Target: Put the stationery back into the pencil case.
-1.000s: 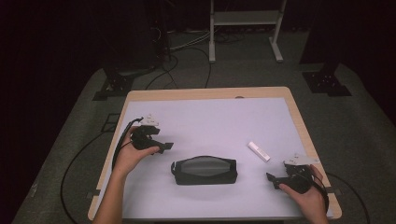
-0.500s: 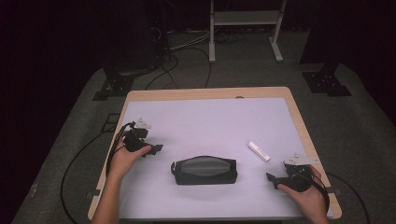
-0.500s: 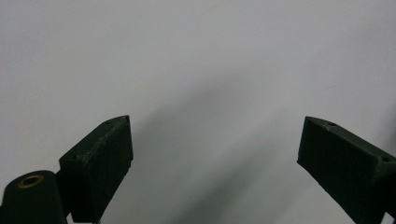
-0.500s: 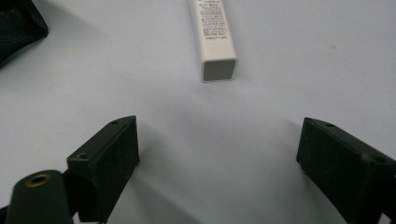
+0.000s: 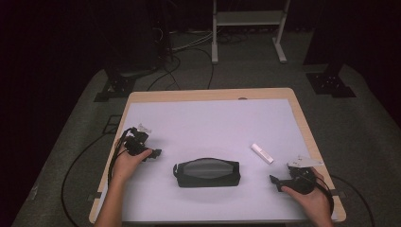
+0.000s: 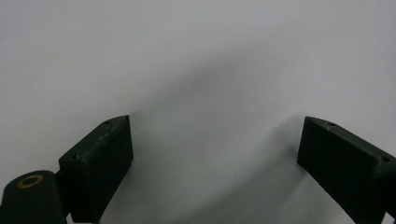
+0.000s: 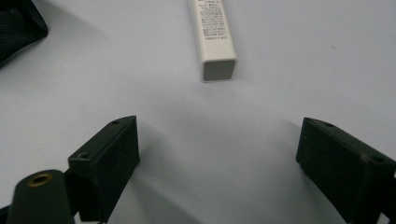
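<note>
A dark zippered pouch (image 5: 206, 171) with a grey mesh top lies at the middle front of the white table (image 5: 213, 123). Its corner shows at the top left of the right gripper view as the pouch (image 7: 16, 28). A small white rectangular tube (image 5: 261, 153) with printed text lies to the pouch's right; the same tube (image 7: 213, 39) lies just ahead of my right gripper (image 7: 217, 158), which is open over bare table. In the high view my right gripper (image 5: 279, 181) rests at the front right. My left gripper (image 5: 152, 153) is at the left, open over bare white surface (image 6: 212, 154).
The table has a wooden rim (image 5: 213, 94). Cables (image 5: 78, 161) trail off the left side and onto the grey floor. A white metal stand (image 5: 246, 28) and dark stands (image 5: 118, 85) are beyond the far edge.
My left gripper has drawn back toward the table's left front, away from the pouch. The right gripper has stayed in place.
</note>
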Demonstrator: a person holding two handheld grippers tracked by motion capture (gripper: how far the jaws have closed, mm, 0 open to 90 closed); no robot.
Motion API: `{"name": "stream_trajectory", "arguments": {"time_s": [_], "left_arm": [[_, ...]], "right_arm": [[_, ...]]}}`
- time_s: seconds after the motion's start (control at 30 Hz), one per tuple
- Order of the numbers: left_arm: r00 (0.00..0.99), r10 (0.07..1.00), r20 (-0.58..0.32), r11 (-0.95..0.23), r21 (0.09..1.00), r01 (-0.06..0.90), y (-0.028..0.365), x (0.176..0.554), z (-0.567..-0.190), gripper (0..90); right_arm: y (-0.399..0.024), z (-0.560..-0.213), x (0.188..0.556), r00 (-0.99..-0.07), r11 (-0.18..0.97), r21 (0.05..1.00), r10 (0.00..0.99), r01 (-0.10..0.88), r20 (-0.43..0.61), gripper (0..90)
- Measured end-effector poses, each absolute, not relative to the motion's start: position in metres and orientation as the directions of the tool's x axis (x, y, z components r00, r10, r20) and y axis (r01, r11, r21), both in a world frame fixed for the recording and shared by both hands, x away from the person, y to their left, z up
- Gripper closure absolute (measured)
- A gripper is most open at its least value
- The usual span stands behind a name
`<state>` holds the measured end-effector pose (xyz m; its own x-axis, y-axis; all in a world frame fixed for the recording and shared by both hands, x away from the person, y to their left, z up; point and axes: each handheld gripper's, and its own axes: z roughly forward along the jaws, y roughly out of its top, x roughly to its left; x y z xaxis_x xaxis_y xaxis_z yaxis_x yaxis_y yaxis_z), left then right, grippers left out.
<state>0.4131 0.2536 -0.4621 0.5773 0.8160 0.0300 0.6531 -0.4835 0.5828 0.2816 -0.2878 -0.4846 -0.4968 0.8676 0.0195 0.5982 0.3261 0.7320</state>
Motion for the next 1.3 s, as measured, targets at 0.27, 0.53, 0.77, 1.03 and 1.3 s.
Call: {"name": "stream_trajectory", "arguments": {"time_s": [0.27, 0.53, 0.77, 1.03, 1.3], "left_arm": [[0.567, 0.823, 0.025, -0.453, 0.631, 0.630, 0.256, 0.408, -0.467, 8.0], [0.566, 0.824, 0.024, -0.414, 0.707, 0.574, 0.262, 0.399, -0.475, 7.7], [0.565, 0.825, 0.025, -0.406, 0.722, 0.560, 0.264, 0.397, -0.477, 7.7], [0.565, 0.825, 0.025, -0.405, 0.724, 0.559, 0.264, 0.397, -0.478, 7.5], [0.566, 0.824, 0.025, -0.406, 0.722, 0.560, 0.264, 0.398, -0.478, 7.3]], "right_arm": [[-0.288, -0.482, 0.281, -0.489, 0.323, 0.728, 0.872, 0.604, 0.018, 18.3], [-0.292, -0.475, 0.283, -0.487, 0.321, 0.723, 0.873, 0.611, 0.023, 27.0], [-0.293, -0.470, 0.286, -0.503, 0.321, 0.726, 0.864, 0.609, 0.039, 27.3], [-0.293, -0.463, 0.289, -0.502, 0.302, 0.728, 0.862, 0.616, 0.067, 25.8], [-0.295, -0.454, 0.290, -0.510, 0.305, 0.725, 0.857, 0.618, 0.074, 27.8]]}}
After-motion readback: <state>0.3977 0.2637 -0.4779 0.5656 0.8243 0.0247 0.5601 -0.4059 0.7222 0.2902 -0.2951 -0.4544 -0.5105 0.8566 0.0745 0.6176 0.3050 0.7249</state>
